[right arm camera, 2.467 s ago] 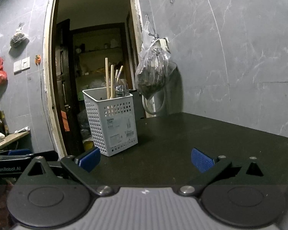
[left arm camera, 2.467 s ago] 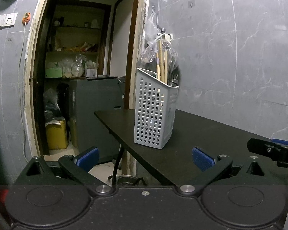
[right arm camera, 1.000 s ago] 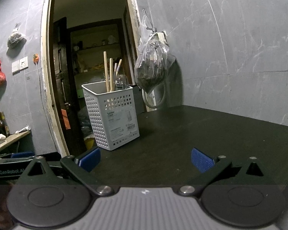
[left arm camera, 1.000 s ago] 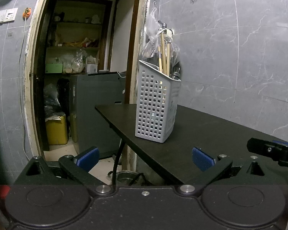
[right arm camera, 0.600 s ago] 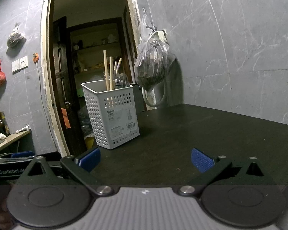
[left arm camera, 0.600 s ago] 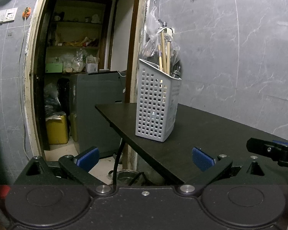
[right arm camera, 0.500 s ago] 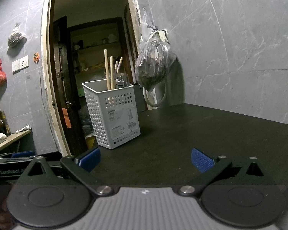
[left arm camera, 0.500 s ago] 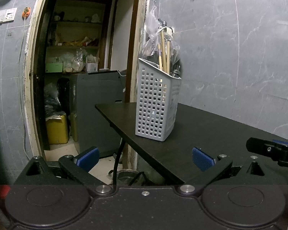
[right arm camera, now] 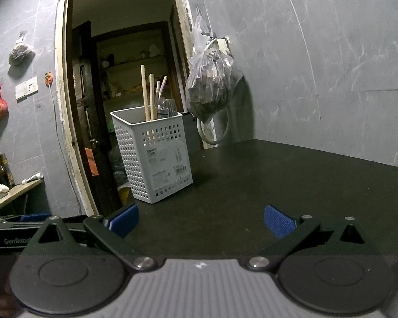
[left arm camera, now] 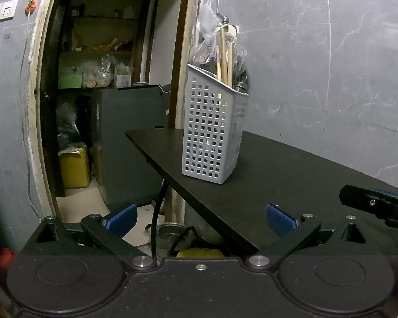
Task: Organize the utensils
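Pale grey perforated utensil basket [right arm camera: 153,156] upright on dark surface [right arm camera: 291,185], holding wooden chopsticks [right arm camera: 147,92], metal forks. Left claw [left arm camera: 200,218], right claw [right arm camera: 201,220] spread, empty.

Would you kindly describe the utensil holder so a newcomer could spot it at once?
Find the black table beside the doorway. Near its corner stands a pale grey perforated plastic basket, the only thing on the table, with wooden chopsticks sticking up.

home kitchen; pantry shelves [left arm camera: 98,53] | utensil basket [right arm camera: 152,156] | tiled wall [right arm camera: 318,66]
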